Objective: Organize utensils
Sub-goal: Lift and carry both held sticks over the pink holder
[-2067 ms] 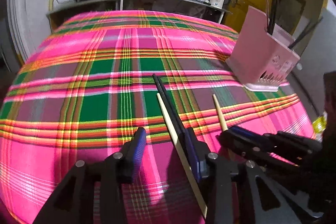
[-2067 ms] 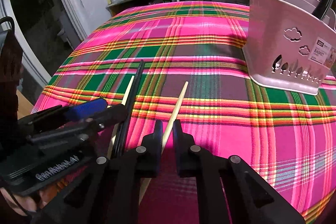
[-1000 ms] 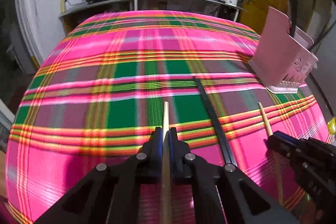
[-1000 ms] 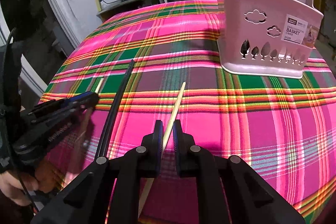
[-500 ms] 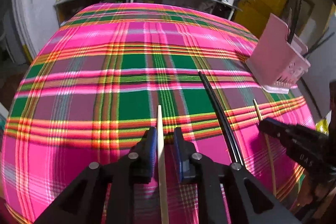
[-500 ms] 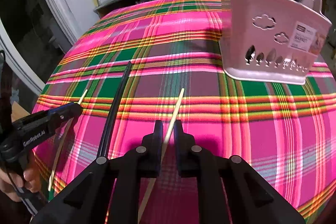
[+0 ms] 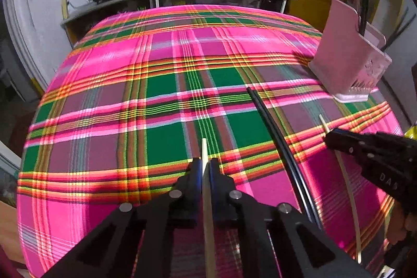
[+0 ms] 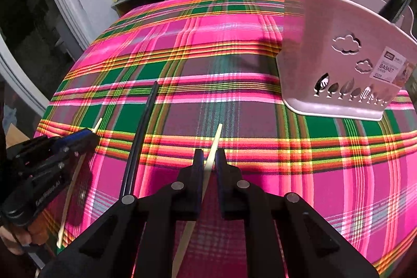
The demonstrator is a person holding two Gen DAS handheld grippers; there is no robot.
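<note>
Each claw, left (image 7: pixel 206 168) and right (image 8: pixel 209 156), grasps 1 pale chopstick; black chopsticks (image 7: pixel 276 137) lie between, pink basket (image 8: pixel 338 64) beyond.

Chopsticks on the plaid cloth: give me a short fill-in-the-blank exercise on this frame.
1. The left gripper is shut on a pale ____ chopstick.
2. The pair of chopsticks lying loose between the two grippers is ____ in colour.
3. The pink basket already holds dark utensils and stands on the ____ tablecloth.
4. The right gripper is closing on ____ chopstick.

Missing words: wooden; black; plaid; one
</note>
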